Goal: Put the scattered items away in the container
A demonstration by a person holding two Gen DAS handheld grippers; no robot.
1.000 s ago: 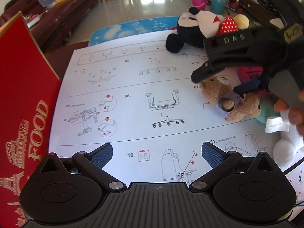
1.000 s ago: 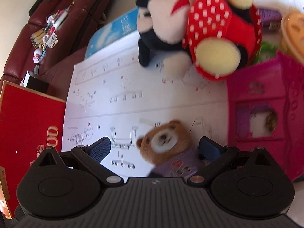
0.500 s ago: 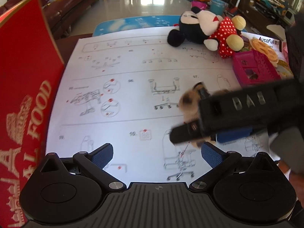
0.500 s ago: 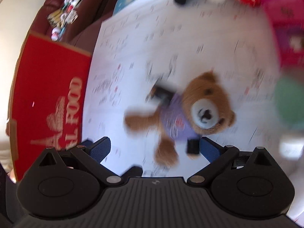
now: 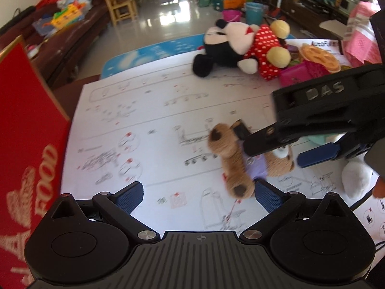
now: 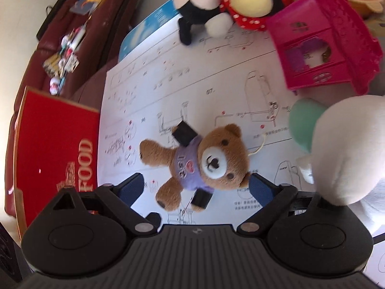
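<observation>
Right gripper (image 6: 197, 185): jaws wide, closing, with the teddy bear (image 6: 204, 161) between the fingers; pad contact cannot be confirmed. Bear is above the paper-covered counter (image 6: 216, 77). Left gripper (image 5: 198, 193): open, empty. Red box (image 5: 26, 149) stands at left.

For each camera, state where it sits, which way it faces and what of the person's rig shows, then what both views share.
Left wrist: on the left gripper, angled down across the instruction sheet; its own open fingers, plus the right gripper over the teddy bear.
Right wrist: on the right gripper, angled down at the teddy bear; its own fingers, closing, the bear between them.
Shared: bear, sheet, red FOOD box, mouse plush.
</observation>
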